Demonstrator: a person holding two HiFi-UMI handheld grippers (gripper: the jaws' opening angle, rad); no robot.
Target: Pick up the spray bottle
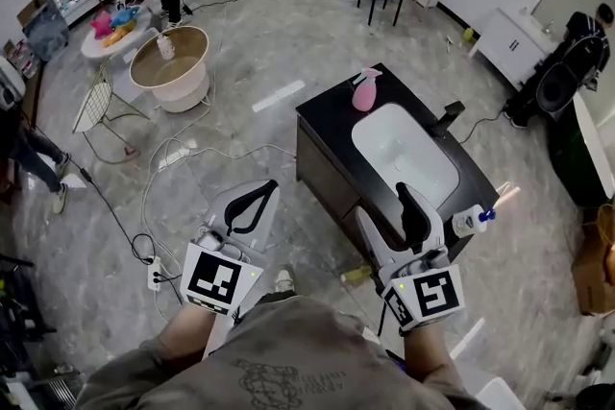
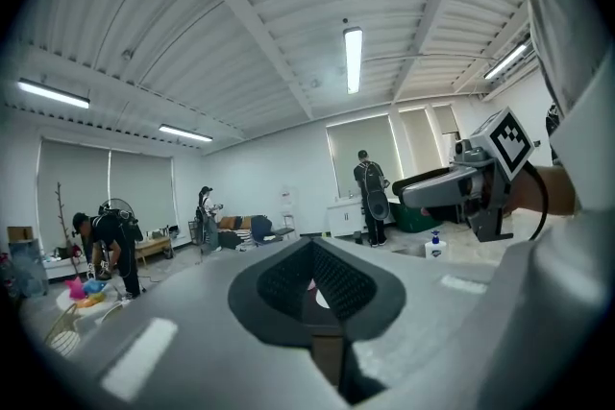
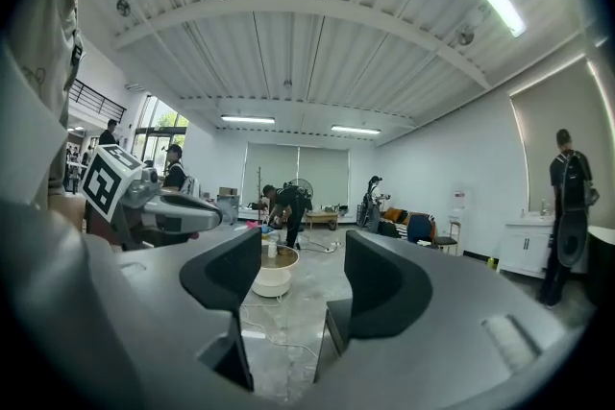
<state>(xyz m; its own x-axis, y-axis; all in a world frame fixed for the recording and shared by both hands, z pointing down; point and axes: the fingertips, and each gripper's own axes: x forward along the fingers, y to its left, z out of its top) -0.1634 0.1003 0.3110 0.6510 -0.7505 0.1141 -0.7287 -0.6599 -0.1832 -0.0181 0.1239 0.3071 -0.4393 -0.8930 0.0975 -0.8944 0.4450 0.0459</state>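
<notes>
The pink spray bottle stands upright on the far left corner of a black vanity top, beside its white sink basin. Both grippers are held close to my body, well short of the bottle. My left gripper hangs over the floor to the left of the cabinet; its jaws meet with nothing between them. My right gripper is over the cabinet's near edge, open and empty. Neither gripper view shows the spray bottle clearly.
A white pump bottle with a blue top sits on the vanity's near right corner, and a black faucet at its right. A tan round tub, cables and a power strip are on the floor at left. People stand at the back.
</notes>
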